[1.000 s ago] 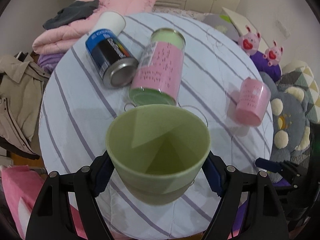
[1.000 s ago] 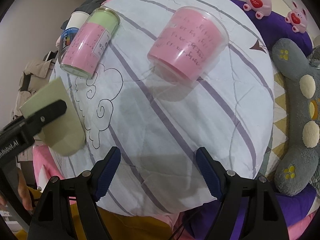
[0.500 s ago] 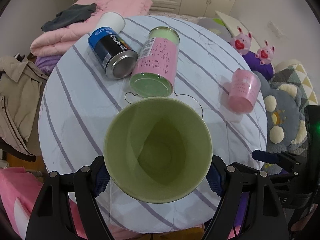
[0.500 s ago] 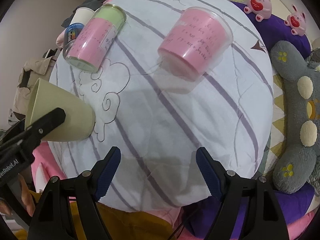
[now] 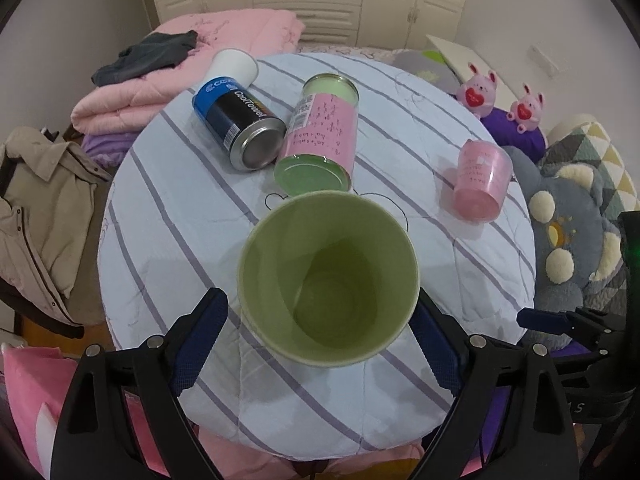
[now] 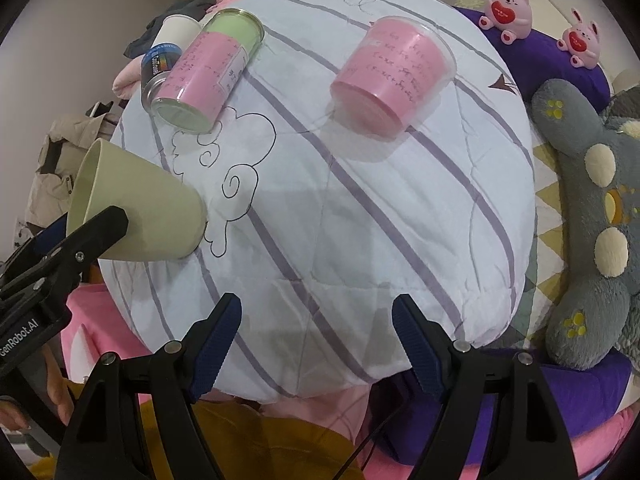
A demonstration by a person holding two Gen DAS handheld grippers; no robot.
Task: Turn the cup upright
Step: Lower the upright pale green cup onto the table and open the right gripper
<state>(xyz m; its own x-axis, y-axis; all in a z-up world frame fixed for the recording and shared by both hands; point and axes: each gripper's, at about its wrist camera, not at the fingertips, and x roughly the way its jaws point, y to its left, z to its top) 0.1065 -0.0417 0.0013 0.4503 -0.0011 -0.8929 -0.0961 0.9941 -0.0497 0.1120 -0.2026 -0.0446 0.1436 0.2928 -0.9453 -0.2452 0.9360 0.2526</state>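
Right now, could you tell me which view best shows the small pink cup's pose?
The right wrist view: the pink cup lies on its side in full profile, rim and base visible. The left wrist view shows it smaller, near the table's edge.

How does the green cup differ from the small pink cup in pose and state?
The green cup is opaque and plain; the pink cup is clear plastic with pink contents and writing. The green cup sits between the left gripper fingers, tilted, base on the cloth; the pink cup lies free on its side. Both are tapered cups on the striped cloth.
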